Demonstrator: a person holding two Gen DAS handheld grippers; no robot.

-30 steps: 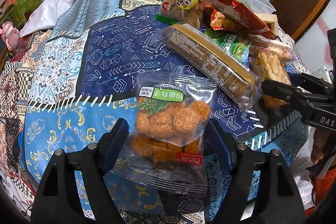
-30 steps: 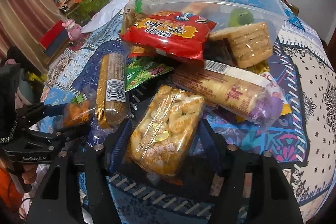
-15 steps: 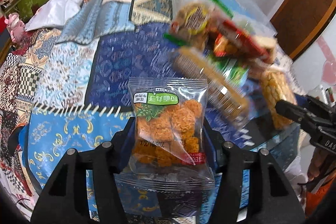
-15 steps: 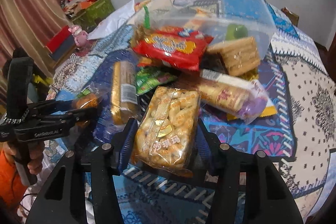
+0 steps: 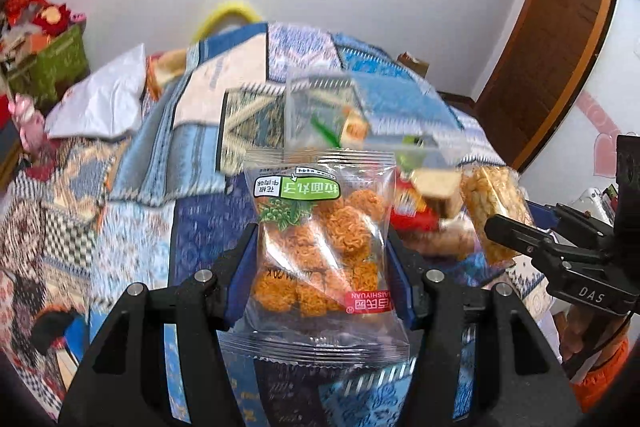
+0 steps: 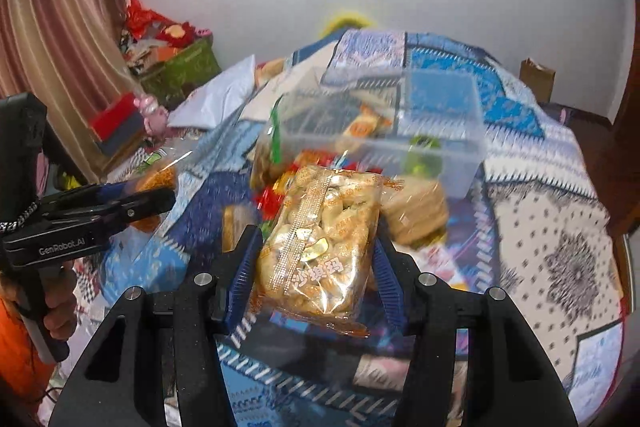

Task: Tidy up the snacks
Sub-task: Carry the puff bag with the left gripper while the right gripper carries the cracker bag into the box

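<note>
My left gripper (image 5: 322, 259) is shut on a clear packet of orange noodle balls (image 5: 320, 239) with a green label, held up above the bed. My right gripper (image 6: 316, 259) is shut on a golden sachima packet (image 6: 320, 247), also lifted. A clear plastic box (image 6: 384, 131) with a few snacks inside sits on the bed behind both packets; it also shows in the left wrist view (image 5: 360, 119). The right gripper with its packet (image 5: 492, 211) shows at the right of the left wrist view. The left gripper (image 6: 132, 207) shows at the left of the right wrist view.
Several loose snack packets (image 6: 416, 211) lie in front of the box on the patterned quilt (image 6: 560, 227). A white pillow (image 5: 100, 103) lies at the far left. A green box with toys (image 6: 180, 67) stands by the curtain. A wooden door (image 5: 560, 47) is at the right.
Both grippers closed on their packets and lifted them off the bed. Both views tilted up, so the wall and the clear box now show behind the packets.
</note>
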